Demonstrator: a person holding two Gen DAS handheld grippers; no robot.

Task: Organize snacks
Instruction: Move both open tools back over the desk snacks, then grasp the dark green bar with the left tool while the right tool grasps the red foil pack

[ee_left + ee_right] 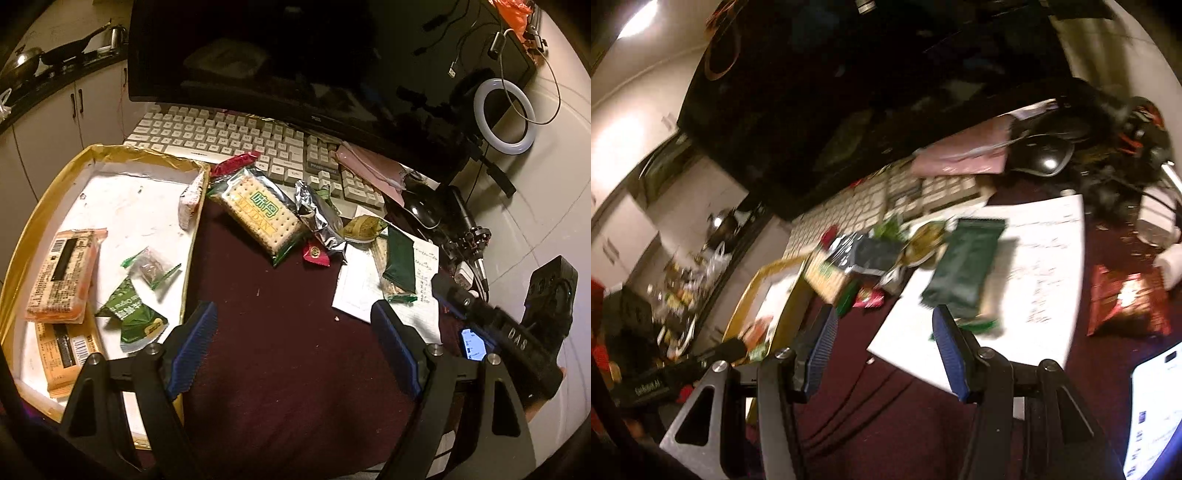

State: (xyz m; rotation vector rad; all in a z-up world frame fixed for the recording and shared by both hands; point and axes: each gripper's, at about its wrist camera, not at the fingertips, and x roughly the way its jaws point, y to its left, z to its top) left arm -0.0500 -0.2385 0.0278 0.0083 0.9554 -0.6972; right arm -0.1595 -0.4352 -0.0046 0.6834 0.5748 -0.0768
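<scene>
Cluttered maroon desk [280, 332]. Left gripper [291, 332] wide open, empty. Right gripper [882, 350] open, empty, near dark green foil snack packet [964, 269] on white paper [1045, 258]: light, crinkly, slippery; pinch across its narrow middle. Gold-rimmed tray [48, 199] lies left.

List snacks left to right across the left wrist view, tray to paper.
orange cracker pack → green triangular packet → big cracker pack → silver foil pack → dark green pack

Snack packets [55, 273] lie in the tray [48, 192], left of the cracker pack [258, 212] before the keyboard [236, 136].
</scene>
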